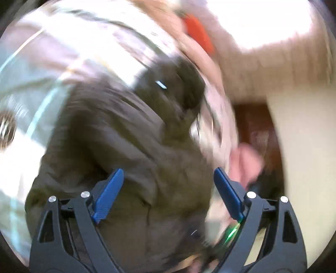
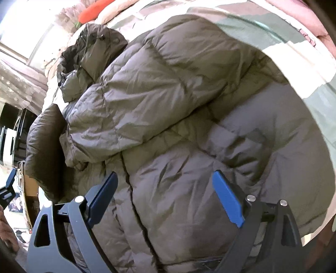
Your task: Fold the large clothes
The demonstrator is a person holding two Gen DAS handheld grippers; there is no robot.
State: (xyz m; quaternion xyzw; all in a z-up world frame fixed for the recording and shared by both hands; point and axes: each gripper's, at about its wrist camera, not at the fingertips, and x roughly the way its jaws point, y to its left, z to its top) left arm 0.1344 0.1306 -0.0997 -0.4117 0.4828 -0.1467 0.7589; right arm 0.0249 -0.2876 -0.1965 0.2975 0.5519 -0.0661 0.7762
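Note:
A large olive-brown puffer jacket (image 2: 178,117) lies on a bed, front up, one sleeve (image 2: 134,100) folded across its chest and its hood (image 2: 94,48) toward the far end. My right gripper (image 2: 166,184) is open and empty just above the jacket's lower front, near the zipper line. My left gripper (image 1: 168,180) is open and empty above the same jacket (image 1: 130,147); that view is heavily blurred by motion.
The jacket rests on a bedsheet (image 2: 304,69) with pale green and cream blocks. A red pillow-like item (image 2: 94,9) lies at the bed's head and also shows in the left wrist view (image 1: 197,31). Dark furniture (image 2: 12,134) and floor clutter stand left of the bed.

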